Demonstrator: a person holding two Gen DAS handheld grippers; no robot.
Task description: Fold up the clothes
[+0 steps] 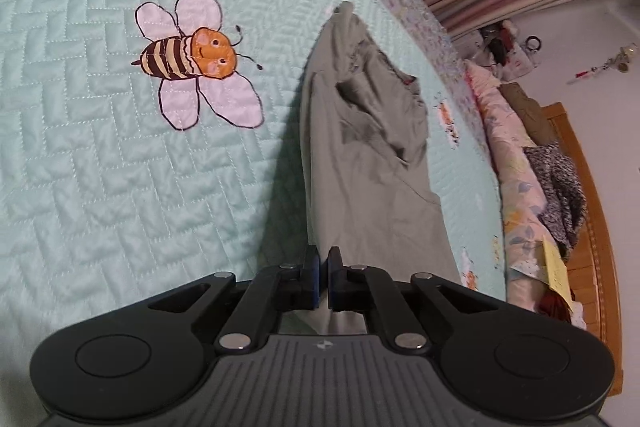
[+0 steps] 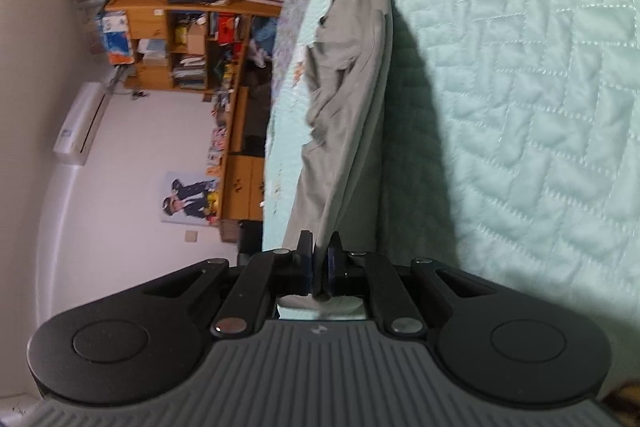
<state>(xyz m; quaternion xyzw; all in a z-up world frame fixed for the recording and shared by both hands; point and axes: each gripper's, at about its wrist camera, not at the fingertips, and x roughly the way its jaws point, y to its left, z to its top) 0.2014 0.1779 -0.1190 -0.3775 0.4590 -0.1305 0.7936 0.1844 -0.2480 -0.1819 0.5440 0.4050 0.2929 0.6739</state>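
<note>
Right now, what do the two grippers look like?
Same build: left gripper and right gripper have black linkage arms with silver pivot pins, blue-faced pads, round black side discs and a grey ribbed body with a small logo. No cables or sleeves visible.

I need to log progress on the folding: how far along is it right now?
Done: nothing looks folded yet; the grey garment is loose and rumpled on the quilt. In hand: the left gripper and the right gripper are each shut on an edge of it, which rises off the bed to the jaws. Left: spreading it flat and making every fold.
</note>
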